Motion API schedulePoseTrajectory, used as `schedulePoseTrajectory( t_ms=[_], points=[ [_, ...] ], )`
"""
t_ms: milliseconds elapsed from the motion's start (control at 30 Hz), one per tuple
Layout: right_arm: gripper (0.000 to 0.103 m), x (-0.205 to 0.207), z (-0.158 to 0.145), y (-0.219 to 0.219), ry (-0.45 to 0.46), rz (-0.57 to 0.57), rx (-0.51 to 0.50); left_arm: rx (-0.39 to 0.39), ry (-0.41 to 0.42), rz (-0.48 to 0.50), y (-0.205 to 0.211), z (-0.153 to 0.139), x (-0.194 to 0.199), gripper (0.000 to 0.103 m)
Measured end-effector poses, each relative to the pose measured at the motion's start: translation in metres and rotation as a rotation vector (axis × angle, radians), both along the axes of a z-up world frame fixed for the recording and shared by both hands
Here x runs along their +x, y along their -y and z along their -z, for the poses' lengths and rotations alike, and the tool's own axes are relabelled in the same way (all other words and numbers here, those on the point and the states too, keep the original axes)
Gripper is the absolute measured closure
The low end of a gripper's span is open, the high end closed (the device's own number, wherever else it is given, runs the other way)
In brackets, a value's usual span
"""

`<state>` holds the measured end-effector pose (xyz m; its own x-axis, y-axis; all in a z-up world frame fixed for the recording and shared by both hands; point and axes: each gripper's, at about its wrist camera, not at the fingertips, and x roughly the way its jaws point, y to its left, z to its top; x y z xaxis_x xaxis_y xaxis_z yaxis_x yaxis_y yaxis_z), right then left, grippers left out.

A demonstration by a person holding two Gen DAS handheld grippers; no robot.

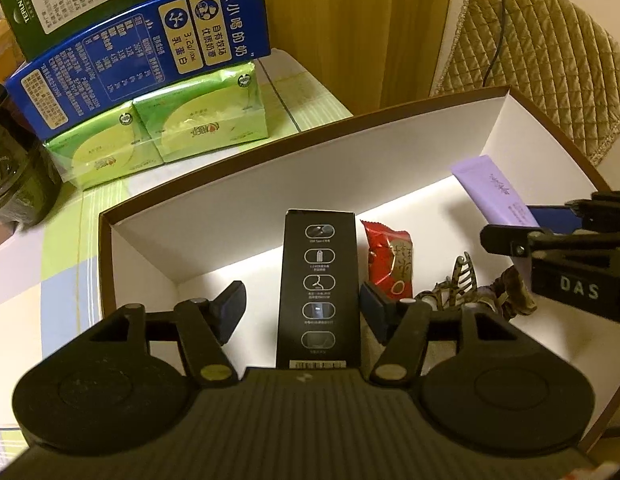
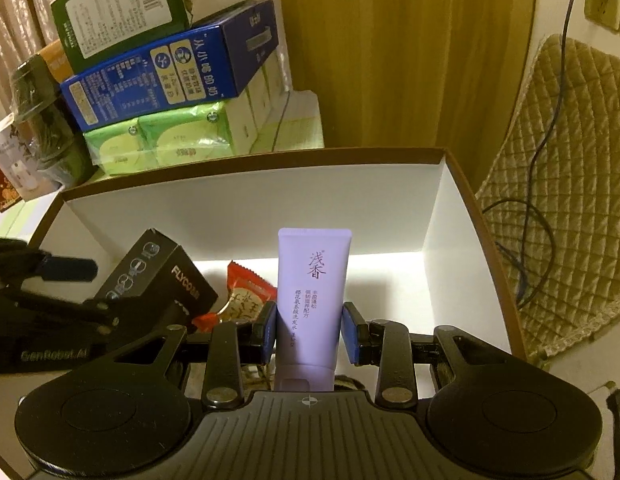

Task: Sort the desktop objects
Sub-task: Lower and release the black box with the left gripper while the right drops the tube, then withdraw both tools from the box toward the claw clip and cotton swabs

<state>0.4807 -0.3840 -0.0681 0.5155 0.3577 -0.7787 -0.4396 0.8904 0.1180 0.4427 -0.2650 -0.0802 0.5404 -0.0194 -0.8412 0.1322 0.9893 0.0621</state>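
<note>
The left tool (image 1: pixel 302 306) stood with its pads spread wider than the tall black cardboard product box (image 1: pixel 318 280) between them; a clear gap showed on the left pad's side, and on the right it was hard to tell whether the pad touched. The black box was over the inside of the shallow white cardboard box with a brown rim (image 1: pixel 230 184), which sat on the checked worktop (image 1: pixel 38 280). Unheld, it could tip sideways onto the red foil snack packet (image 1: pixel 389 260) and the brown hair claw clip (image 1: pixel 461 284) lying just beside it, or catch on a pad if the tool pulled away at an angle.

The right tool (image 2: pixel 310 332) was clamped narrowly on a lilac plastic tube (image 2: pixel 311 300), cap end toward the camera, above the same box. The left tool's frame was close beside it, so crowding the two risked a knock. Letting the tube go high could make it bounce onto the packet.
</note>
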Motion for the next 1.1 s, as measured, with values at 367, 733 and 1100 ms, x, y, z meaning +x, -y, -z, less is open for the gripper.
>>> schedulePoseTrajectory(
  t_ms=[367,733,1100],
  points=[
    [0.046,-0.006,-0.014,0.011,0.029,0.012,0.061,-0.009,0.017,0.016,-0.002,-0.007,-0.009,0.035],
    [0.013,-0.055,-0.039,0.027,0.067,-0.013,0.102,-0.027,0.042,0.031,-0.002,-0.030,-0.037,0.025],
    [0.002,-0.095,-0.058,0.031,0.068,0.016,0.119,-0.048,0.075,-0.006,-0.012,-0.055,-0.079,0.019]
  ],
)
